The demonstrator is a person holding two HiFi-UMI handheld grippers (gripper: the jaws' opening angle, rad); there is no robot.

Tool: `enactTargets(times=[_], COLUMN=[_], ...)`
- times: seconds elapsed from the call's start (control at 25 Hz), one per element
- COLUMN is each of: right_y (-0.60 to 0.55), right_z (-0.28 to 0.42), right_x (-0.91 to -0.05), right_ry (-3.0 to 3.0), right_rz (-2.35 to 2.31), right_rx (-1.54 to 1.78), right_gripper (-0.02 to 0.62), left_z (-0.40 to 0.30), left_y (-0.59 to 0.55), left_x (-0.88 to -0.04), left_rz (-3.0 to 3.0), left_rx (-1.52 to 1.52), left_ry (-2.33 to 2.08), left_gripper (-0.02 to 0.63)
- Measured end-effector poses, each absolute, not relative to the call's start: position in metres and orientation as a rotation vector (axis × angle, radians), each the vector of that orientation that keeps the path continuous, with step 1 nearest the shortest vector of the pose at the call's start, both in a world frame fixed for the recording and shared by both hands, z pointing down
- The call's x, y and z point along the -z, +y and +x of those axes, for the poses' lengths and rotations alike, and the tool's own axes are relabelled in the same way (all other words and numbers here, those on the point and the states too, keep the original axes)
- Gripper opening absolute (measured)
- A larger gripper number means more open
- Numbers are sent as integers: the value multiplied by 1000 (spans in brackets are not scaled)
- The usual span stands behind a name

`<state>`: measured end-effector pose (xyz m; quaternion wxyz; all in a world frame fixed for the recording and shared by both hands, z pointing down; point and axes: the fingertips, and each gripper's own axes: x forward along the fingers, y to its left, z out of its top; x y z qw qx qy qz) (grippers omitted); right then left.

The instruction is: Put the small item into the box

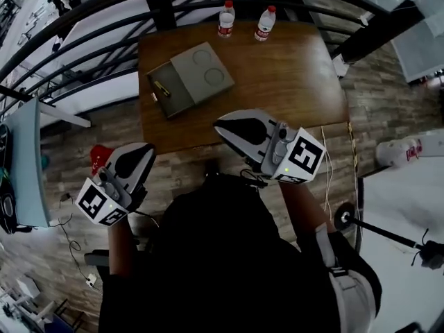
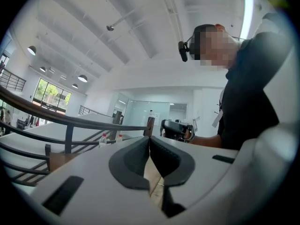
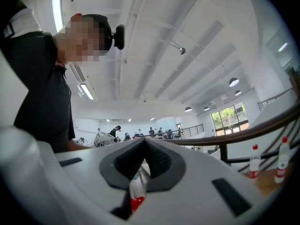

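Head view: the box (image 1: 205, 71) sits on the counter (image 1: 277, 82), left of centre, with its tray (image 1: 179, 94) drawn out toward the counter's left edge. The small item (image 1: 161, 89), yellowish and elongated, lies inside the tray. Its long axis runs slantwise, roughly along the tray's longer side. No other loose small thing shows on the counter. Two bottles (image 1: 226, 19) stand upright at the far edge, well apart from the box.

Left tongs (image 1: 146, 150): held off the counter's near left corner, above the floor. The left gripper view shows them clenched, tips touching, with nothing between; only wood shows through the gap below the tips.

Right tongs (image 1: 220, 123): held over the counter's near edge, tips pointing toward the box. The right gripper view shows the tips together. A white strip (image 3: 136, 186) with a red end shows in the gap beneath them. Whether it is gripped there or merely lies behind cannot be determined.

Assessment: if the yellowish thing is the item meant, placement appears complete.

Governing relation: the tray lies ahead of both tongs, to the right of the left tongs and to the left of the right tongs. Neither is clearly nearer. The right tongs, being over the counter, have the more direct line. Any further grasp should close across the item's short axis.
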<state>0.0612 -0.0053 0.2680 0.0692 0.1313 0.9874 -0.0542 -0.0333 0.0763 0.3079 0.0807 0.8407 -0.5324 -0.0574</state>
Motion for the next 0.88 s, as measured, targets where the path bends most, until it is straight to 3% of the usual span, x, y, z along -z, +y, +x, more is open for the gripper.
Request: enactTargets(times=[0.88], right_y=[179], right_z=[130], right_x=[-316], right_ry=[3083], right_rz=[596], right_rx=[353], right_gripper=[11], left_z=[60], left_y=[266], left_x=[-348], left_rz=[2383], left_rx=[391], left_ry=[-1661], left_gripper=[17])
